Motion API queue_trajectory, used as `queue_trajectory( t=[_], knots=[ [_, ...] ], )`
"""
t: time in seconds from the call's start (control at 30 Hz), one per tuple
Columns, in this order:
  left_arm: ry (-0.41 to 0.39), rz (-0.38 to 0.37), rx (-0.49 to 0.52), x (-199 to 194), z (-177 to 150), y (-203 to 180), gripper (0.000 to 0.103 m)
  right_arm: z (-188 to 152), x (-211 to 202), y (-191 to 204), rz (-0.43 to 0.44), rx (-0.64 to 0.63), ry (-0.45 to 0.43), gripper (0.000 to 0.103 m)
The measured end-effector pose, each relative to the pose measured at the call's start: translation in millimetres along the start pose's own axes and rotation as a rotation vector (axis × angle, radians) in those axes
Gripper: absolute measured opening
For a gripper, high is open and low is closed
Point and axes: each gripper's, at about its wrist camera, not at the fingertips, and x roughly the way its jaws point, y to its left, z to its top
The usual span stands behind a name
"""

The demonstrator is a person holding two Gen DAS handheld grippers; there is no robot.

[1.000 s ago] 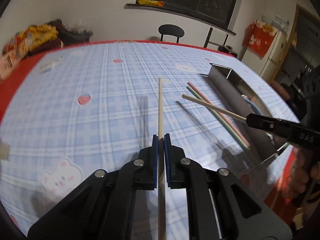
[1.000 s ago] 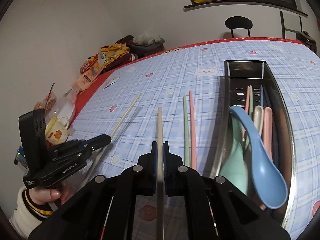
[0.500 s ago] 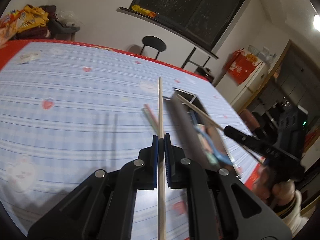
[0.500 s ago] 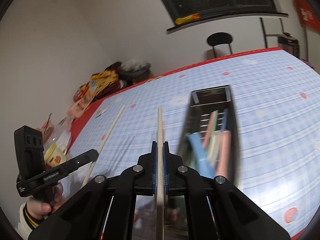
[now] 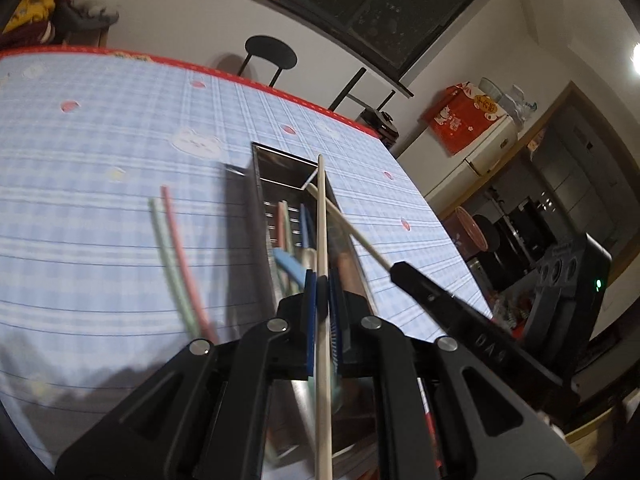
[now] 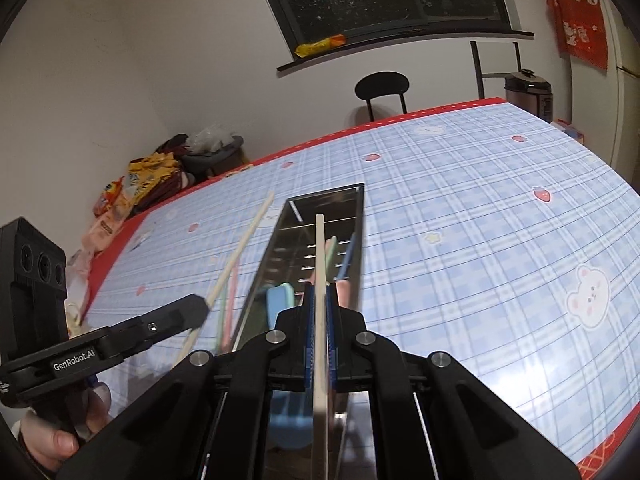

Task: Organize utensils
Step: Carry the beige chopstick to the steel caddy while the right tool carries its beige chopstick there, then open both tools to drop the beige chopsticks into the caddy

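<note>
While each gripper is pinching one pale chopstick tight between its blue pads, the left gripper (image 5: 321,292) and the right gripper (image 6: 319,296) should be lowering their sticks lengthwise, level and parallel to the steel utensil tray's (image 6: 262,264) long walls, before the jaws are let go. Each stick is running straight out past the fingertips and over the tray, the left chopstick (image 5: 322,216) and right chopstick (image 6: 319,256) crossing above it, where a blue spoon (image 6: 281,298) and coloured chopsticks are lying; a green and pink pair (image 5: 176,256) is lying on the tablecloth just left of the tray.

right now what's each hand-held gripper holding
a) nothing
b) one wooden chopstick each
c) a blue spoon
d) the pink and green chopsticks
b: the left hand-held gripper and the right hand-held gripper are each shut on a wooden chopstick above the metal tray.
</note>
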Motion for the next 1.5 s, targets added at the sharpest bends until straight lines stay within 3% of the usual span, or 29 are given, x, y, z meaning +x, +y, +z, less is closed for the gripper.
queue_trajectory(
  t=[0.17,0.4,0.8,1.0,1.03,1.17,1.2,1.27,1.33,1.4,1.47,1.5],
  knots=[
    [0.014,-0.01,-0.084,24.4,3.9,-4.7,0.01,1.4,8.4,-4.0,-0.009,0.011,0.013,0.006],
    [0.01,0.045,-0.164,37.9,5.7,6.1,0.01,1.4,21.8,-3.9,-0.017,0.007,0.037,0.006],
    [0.005,0.099,-0.11,37.2,12.6,7.6,0.01,-2.4,33.6,1.1,-0.016,0.007,0.068,0.006],
    [-0.029,0.12,-0.078,21.2,19.3,10.4,0.025,-3.5,32.9,9.3,0.014,-0.007,0.087,0.008],
    [-0.04,0.125,-0.069,15.7,21.0,11.3,0.028,-2.1,30.2,10.4,0.016,-0.01,0.083,0.014],
    [-0.081,0.153,-0.026,-4.4,26.8,13.9,0.041,5.9,14.8,14.4,0.014,-0.019,0.042,0.054],
    [-0.095,0.164,-0.013,-11.3,28.4,15.3,0.043,7.8,11.8,16.0,0.012,-0.025,0.035,0.059],
    [-0.113,0.18,0.005,-21.2,30.0,17.4,0.053,10.6,6.0,19.5,0.006,-0.039,0.02,0.083],
    [-0.134,0.2,0.03,-32.5,31.1,19.3,0.06,13.1,0.4,25.9,-0.014,-0.058,0.01,0.094],
    [-0.146,0.224,0.052,-42.3,32.2,21.9,0.064,14.9,-2.5,32.6,-0.028,-0.081,0.006,0.097],
    [-0.156,0.241,0.064,-50.4,32.4,25.1,0.089,15.3,-3.0,39.2,-0.04,-0.106,0.016,0.097],
    [-0.172,0.253,0.073,-57.0,32.0,27.1,0.09,15.1,-3.0,42.8,-0.051,-0.124,0.021,0.097]
  ],
)
